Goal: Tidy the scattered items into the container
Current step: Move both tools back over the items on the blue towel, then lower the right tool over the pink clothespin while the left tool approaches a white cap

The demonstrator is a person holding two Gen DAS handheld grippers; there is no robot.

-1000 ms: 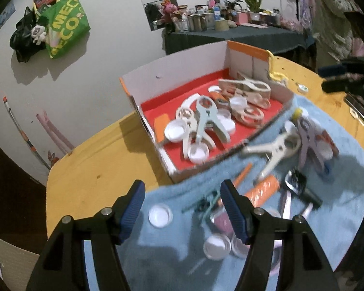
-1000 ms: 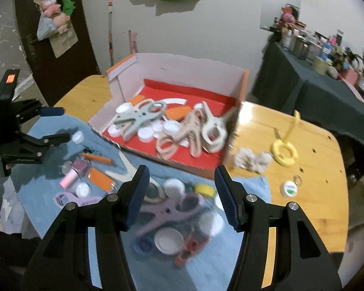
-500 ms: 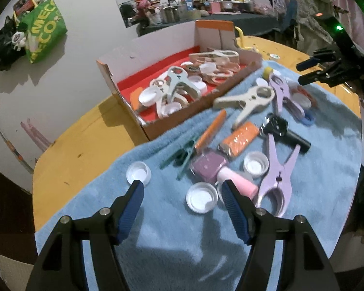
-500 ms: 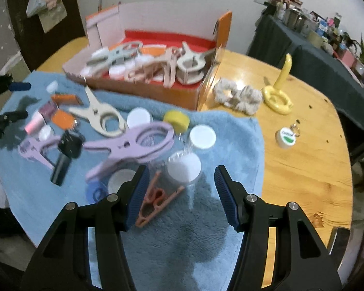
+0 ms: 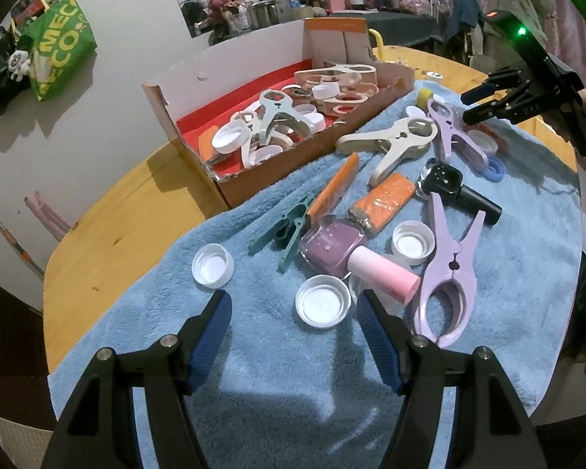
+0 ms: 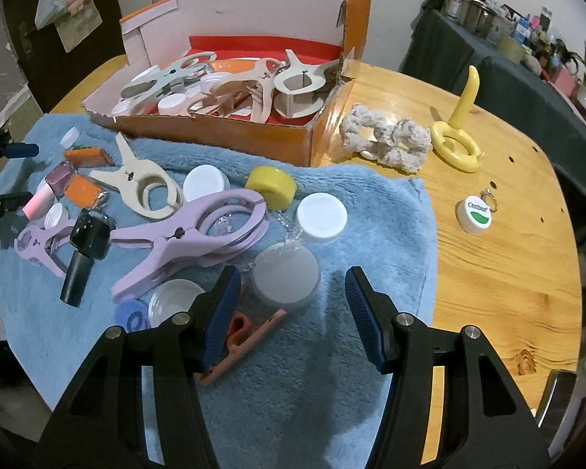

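**Both claws poised over the towel, nothing picked up yet**

Left claw (image 5: 295,312): jaws partly open, empty. It points steeply down at the fluffy blue towel (image 5: 293,383), and a white upturned plastic bottle cap (image 5: 323,305) sits just ahead between its blue fingertips (image 5: 215,320), not touched. Judged the likely target, since the opening brackets it.

Right claw (image 6: 291,293): jaws also partly open, holding nothing. A grey translucent round lid (image 6: 286,280) lies between the tips; a salmon-coloured clothes peg (image 6: 246,336) lies under the left finger. No contact can be made out on the lid.

Container: the open cardboard box with red lining (image 6: 215,136) stands on the wooden table (image 6: 488,234), at the towel's far edge. One long wall is cut low, probably so items can be dropped in from the towel side. It already holds several large clips and white caps.

Still scattered on the towel: large lilac plastic clamp (image 6: 191,230), cream clamp (image 6: 144,179), yellow cap (image 6: 271,187), purple nail-polish bottle with pink cap (image 5: 343,254). Task judged partway through.
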